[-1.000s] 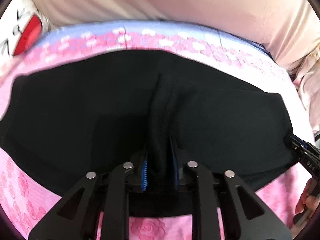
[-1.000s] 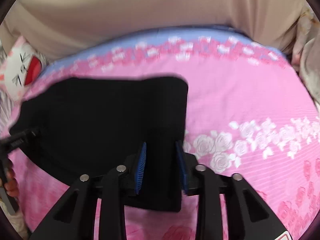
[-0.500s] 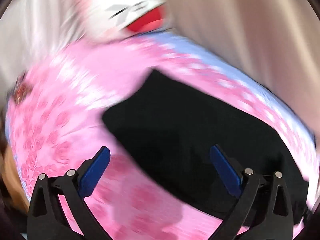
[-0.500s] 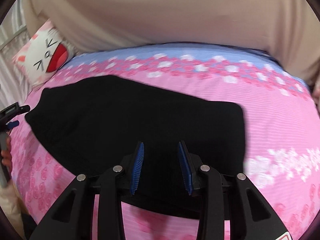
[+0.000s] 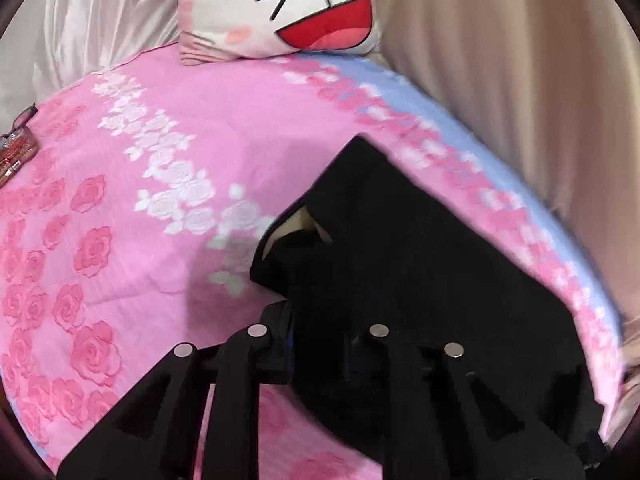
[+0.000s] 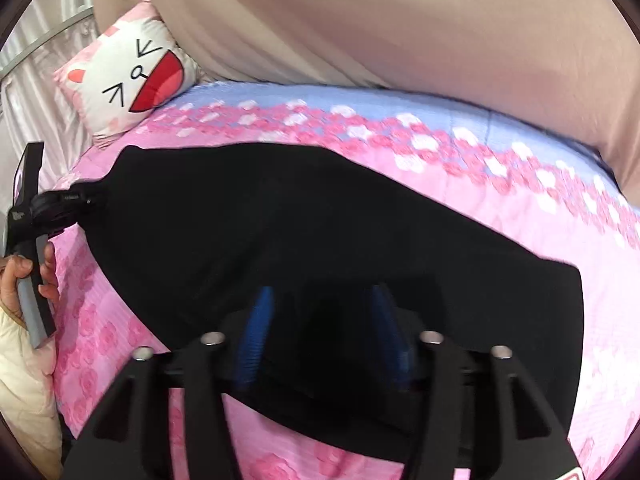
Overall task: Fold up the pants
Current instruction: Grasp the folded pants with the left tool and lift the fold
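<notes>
- Two tools are at work on one pair of black soft-fabric pants point(image 6: 320, 224), which lies spread flat across the pink bedspread with a rose print point(image 5: 160, 200) on the bed, running from near the pillow end to the lower right of your right wrist view.
- Your left tool point(image 5: 320, 344) is pinched together on the near end of the pants; the cloth bunches up into a raised fold right at its tips.
- In the right wrist view you see that same left tool point(image 6: 86, 196) gripping the far left end of the pants, with your left hand point(image 6: 24, 280) wrapped around its handle.
- Your right tool point(image 6: 320, 320) has its jaws opening: the blue ribbed pads point(image 6: 256, 332) stand apart over the near edge of the pants, with black cloth between them, not pressed.
- A white cartoon-face cushion with a red open mouth point(image 5: 280, 4) sits at the head of the bed, well apart from the pants.
- Beige curtain fabric point(image 6: 400, 20) hangs behind the bed.
</notes>
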